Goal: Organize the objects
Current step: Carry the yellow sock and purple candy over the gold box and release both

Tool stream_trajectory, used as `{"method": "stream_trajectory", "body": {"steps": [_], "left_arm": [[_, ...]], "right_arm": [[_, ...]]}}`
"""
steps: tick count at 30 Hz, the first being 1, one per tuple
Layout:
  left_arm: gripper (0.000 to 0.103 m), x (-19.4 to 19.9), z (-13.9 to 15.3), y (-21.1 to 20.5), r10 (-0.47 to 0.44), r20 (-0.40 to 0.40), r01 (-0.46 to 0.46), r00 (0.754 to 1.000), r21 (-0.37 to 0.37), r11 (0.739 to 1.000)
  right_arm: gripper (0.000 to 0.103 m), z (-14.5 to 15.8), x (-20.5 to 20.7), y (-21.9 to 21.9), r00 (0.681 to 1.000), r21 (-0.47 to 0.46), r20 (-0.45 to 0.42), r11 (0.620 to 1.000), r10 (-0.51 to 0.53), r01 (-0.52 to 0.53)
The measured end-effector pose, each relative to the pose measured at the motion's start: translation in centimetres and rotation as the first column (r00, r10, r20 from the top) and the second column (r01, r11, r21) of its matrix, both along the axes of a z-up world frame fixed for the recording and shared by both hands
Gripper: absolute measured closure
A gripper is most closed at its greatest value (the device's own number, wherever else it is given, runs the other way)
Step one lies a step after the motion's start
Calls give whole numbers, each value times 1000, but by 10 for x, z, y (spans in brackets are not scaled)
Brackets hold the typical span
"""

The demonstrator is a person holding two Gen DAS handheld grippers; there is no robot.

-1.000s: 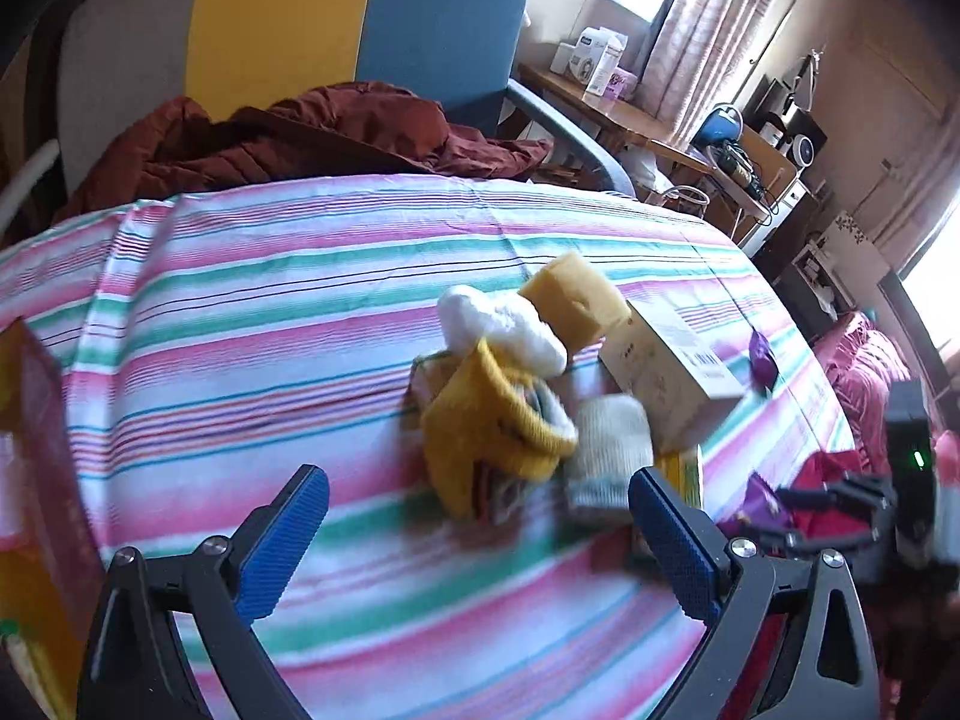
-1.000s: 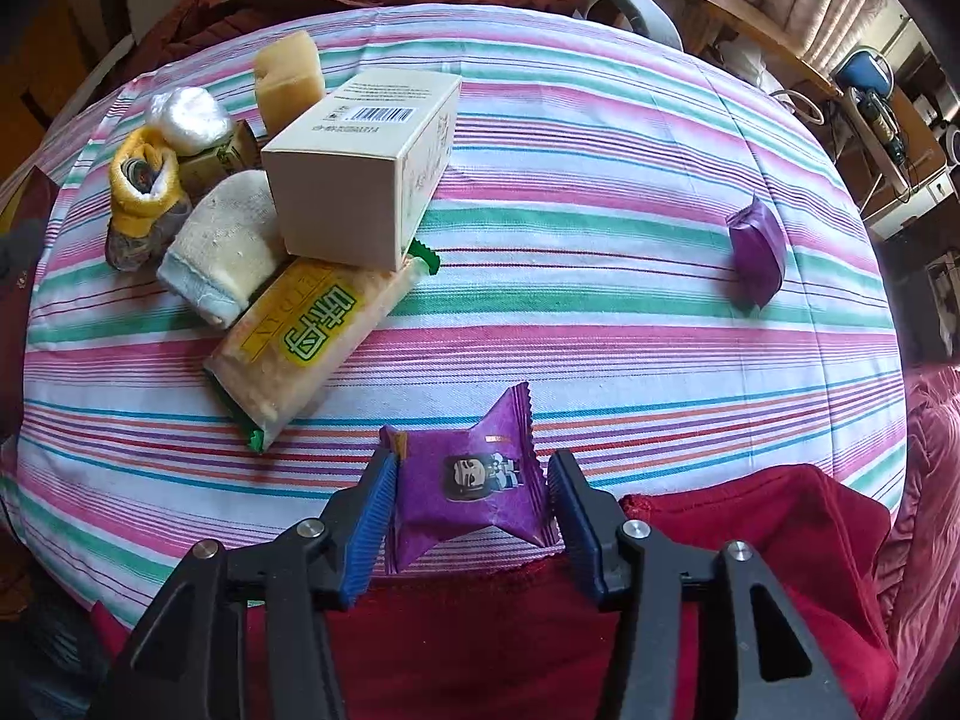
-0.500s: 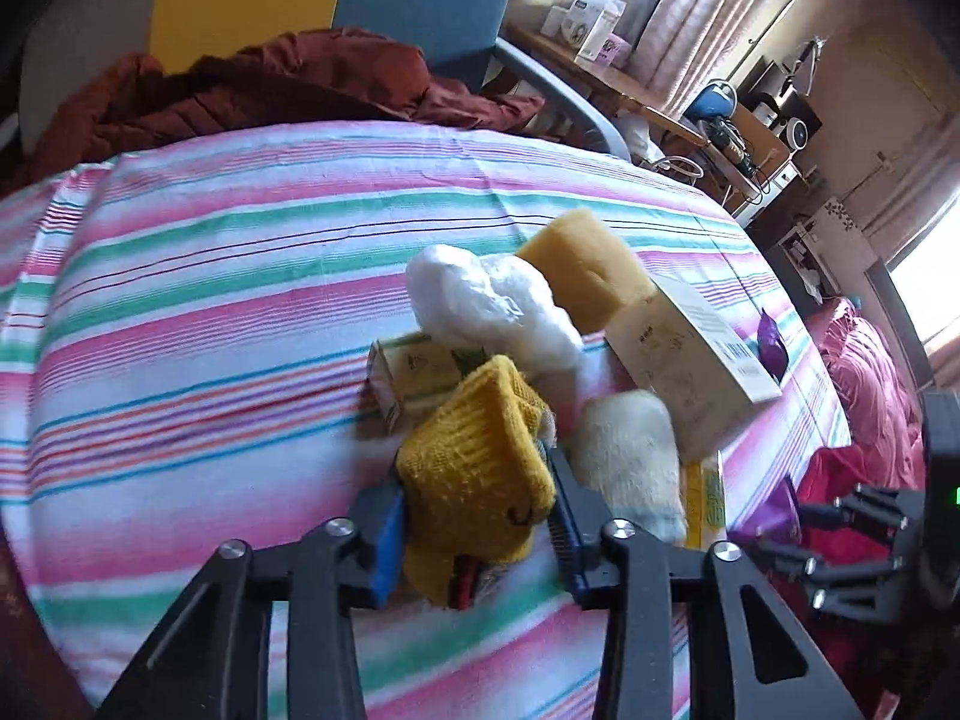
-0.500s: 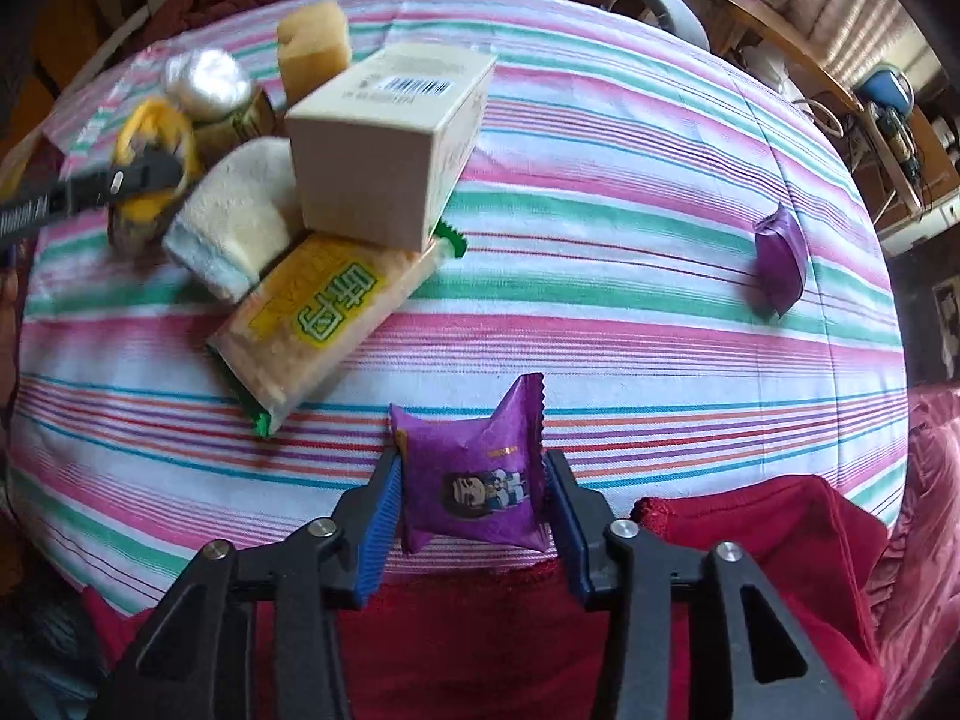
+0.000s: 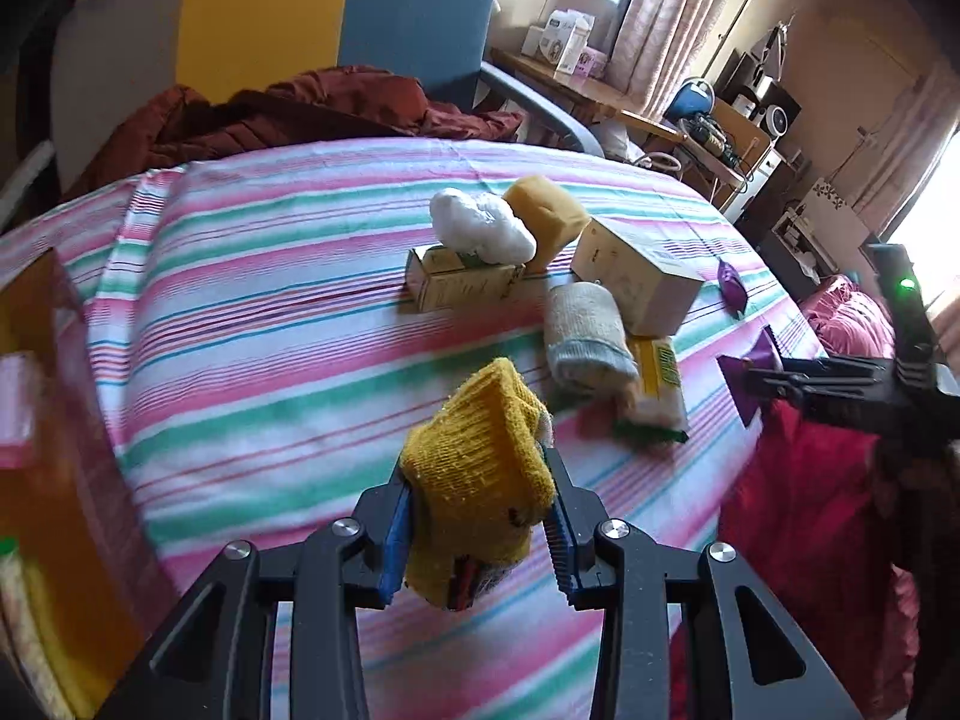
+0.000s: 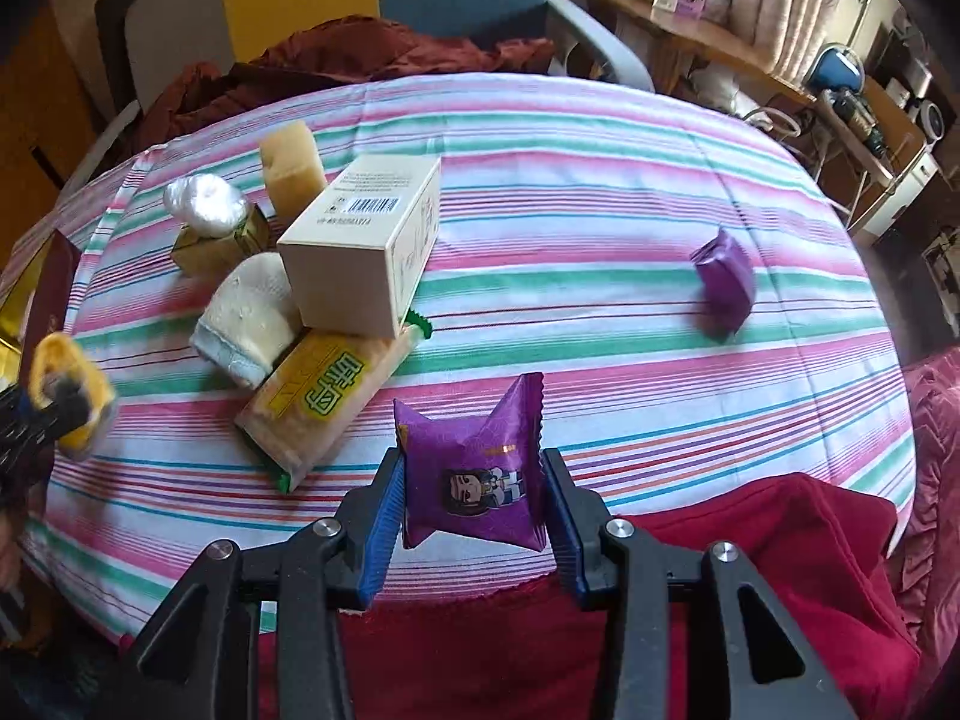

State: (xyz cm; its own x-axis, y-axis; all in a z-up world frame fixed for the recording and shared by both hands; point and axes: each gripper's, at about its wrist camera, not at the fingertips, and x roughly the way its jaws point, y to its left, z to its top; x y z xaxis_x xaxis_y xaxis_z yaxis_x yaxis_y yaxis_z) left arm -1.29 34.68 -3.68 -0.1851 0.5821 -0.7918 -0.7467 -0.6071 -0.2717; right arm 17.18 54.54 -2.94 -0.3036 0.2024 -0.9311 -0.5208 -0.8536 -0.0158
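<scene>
Two grips are loaded at once, and each has its own weak spot. The left gripper (image 5: 480, 531) is clamped on a yellow knitted sock (image 5: 480, 480) held clear above the striped tablecloth (image 5: 270, 312); the knit is soft and bunched, and something darker hangs out below the pads, so I judge that an inner layer could slide free if the hand swings fast. The right gripper (image 6: 471, 519) is clamped on a purple snack packet (image 6: 471, 480) near the table's front edge; the film looks puffy and slick, and a hard squeeze could pop it or let it squirt out onto the red cloth (image 6: 780, 570) below.

Left on the table are a white carton (image 6: 366, 252) resting on a yellow wrapped biscuit pack (image 6: 330, 402), a grey-white sock roll (image 6: 252, 318), a yellow sponge (image 6: 294, 156), a white plastic bundle (image 6: 204, 204) on a small green box (image 6: 231, 246), and a second purple packet (image 6: 723, 282) well apart to the right. Lifting the biscuit pack first would likely tip the carton.

Where the things should go is hard to tell: a reddish-brown container (image 5: 54, 360) at the left edge is cut off and blurred, and its contents cannot be read. The sock in the right wrist view is smeared by motion.
</scene>
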Motion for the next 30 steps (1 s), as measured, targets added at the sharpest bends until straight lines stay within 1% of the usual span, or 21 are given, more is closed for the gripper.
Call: {"method": "stream_trajectory", "body": {"steps": [2,3,5,7,9,12,15,19,22,27,29,30], "left_arm": [[64,2,6,-9,11,-11,-11,1000,14,1000],[64,3,10,-15,19,-16,-19,1000,21,1000],[64,4,16,-28,36,-22,-35,999,35,999],[64,6,24,-44,54,-35,-52,998,50,997],[64,5,29,-59,77,-47,-74,996,56,996],[64,1,36,-84,117,-56,-113,992,75,991],[64,-7,42,-111,179,-58,-173,982,92,981],[64,-20,47,-151,269,-59,-261,961,117,958],[64,-31,50,-181,334,-65,-323,940,130,937],[63,-47,50,-233,436,-66,-424,898,144,894],[63,-52,49,-251,471,-64,-458,880,148,876],[63,-53,49,-259,484,-62,-471,873,151,869]], "right_arm": [[59,2,-2,2,1000,32,3,999,-6,6],[59,1,5,-2,1000,45,2,999,-9,9],[59,-2,-13,7,1000,65,4,998,-19,19],[59,-4,-9,5,1000,89,-7,996,-29,29],[59,-8,-13,13,999,116,-21,993,-30,33],[59,-2,-18,7,999,121,-38,992,-31,36],[59,11,-33,-13,997,141,-70,990,17,-7],[59,35,-66,-54,983,164,-126,980,133,-112],[59,43,-92,-82,966,160,-154,970,209,-184],[59,44,-133,-136,923,101,-213,947,320,-305],[59,47,-150,-167,896,82,-237,926,376,-368],[59,47,-155,-175,887,75,-244,919,392,-386]]}}
